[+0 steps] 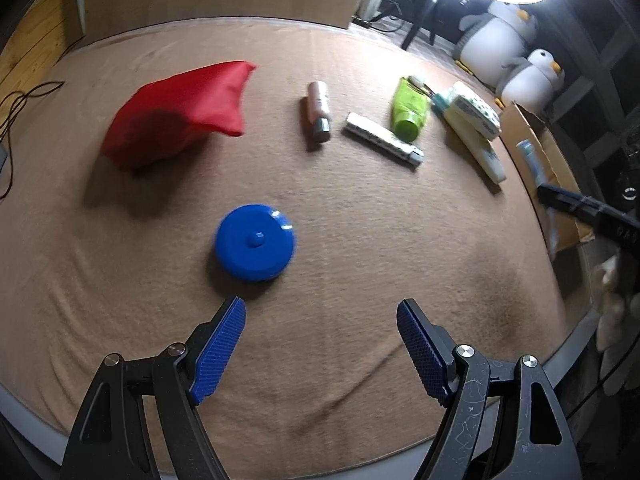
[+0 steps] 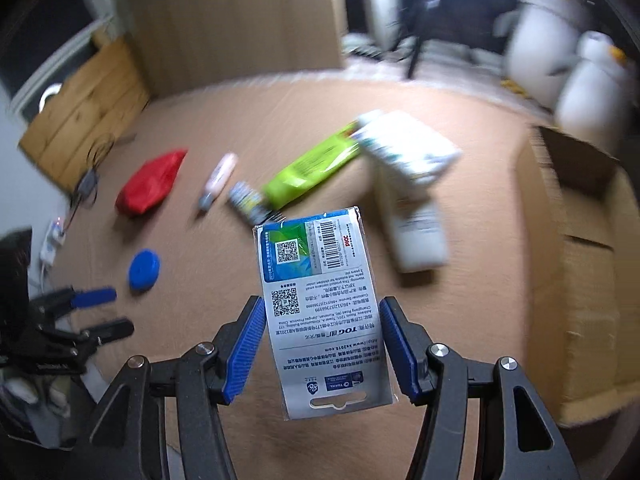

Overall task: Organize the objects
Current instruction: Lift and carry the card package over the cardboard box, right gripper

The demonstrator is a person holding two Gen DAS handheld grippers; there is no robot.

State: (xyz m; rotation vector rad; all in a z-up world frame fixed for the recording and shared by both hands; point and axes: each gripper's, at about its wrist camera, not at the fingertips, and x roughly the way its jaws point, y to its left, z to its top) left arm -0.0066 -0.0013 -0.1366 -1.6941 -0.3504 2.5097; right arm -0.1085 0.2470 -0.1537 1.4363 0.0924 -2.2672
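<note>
My right gripper (image 2: 322, 304) is shut on a flat white and blue blister-pack card (image 2: 320, 300) printed with barcodes, holding it by its side edges above the tan cloth (image 2: 360, 420). My left gripper (image 1: 322, 306) stands open over the cloth with nothing between its fingers. A round blue disc (image 1: 255, 242) lies just beyond its left fingertip. Farther back lie a red pouch (image 1: 180, 112), a pink bottle (image 1: 319, 110), a long silver box (image 1: 384, 140), a green tube (image 1: 410, 108) and white tubes (image 1: 472, 128). The right wrist view is blurred.
An open cardboard box (image 2: 580, 280) stands off the cloth's right edge, also visible as the box (image 1: 548, 168) in the left wrist view. Two plush penguins (image 1: 504, 44) sit behind it. A wooden board (image 2: 88, 116) and cables (image 1: 24, 100) lie at the left.
</note>
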